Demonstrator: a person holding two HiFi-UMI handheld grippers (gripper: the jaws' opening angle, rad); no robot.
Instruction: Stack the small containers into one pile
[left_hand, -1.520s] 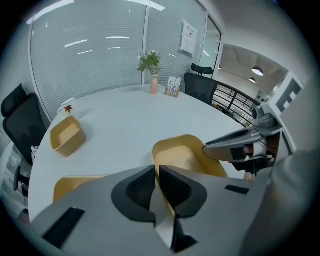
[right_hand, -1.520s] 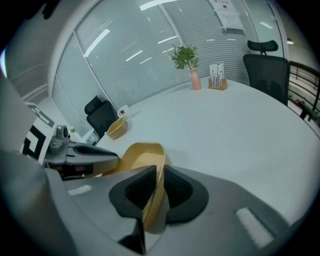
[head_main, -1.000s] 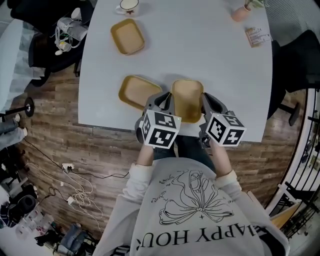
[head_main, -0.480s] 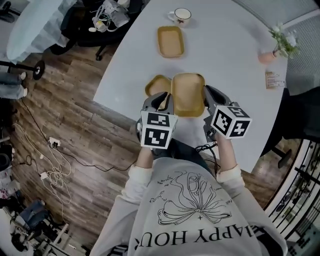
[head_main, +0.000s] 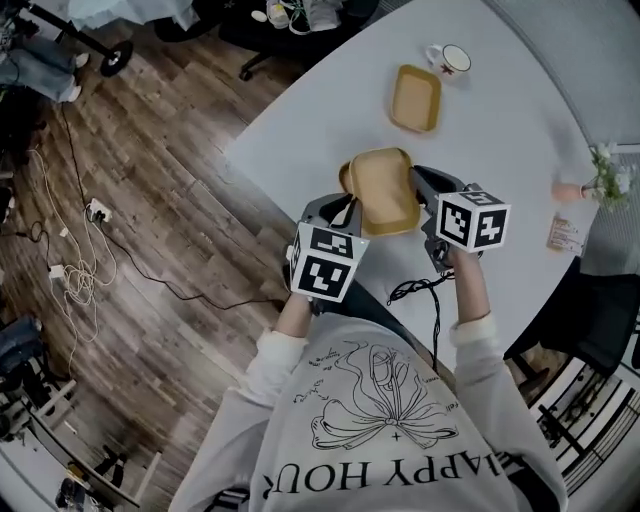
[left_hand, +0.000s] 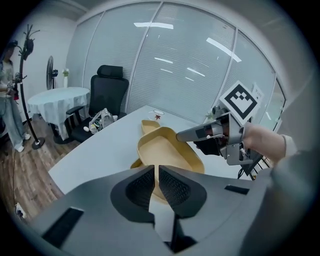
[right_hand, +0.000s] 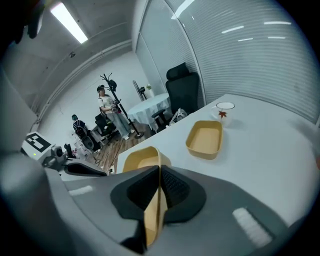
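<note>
Under held container (head_main: 381, 190), seemingly second container (left_hand: 134, 164)

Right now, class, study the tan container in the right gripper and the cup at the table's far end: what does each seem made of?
Tan container: likely moulded plastic or a bamboo-fibre mix, matte; thin even wall, rounded corners, uniform colour where the right gripper pinches its rim. Cup: probably glazed ceramic; smooth white, darker rim line, small red motif.
</note>
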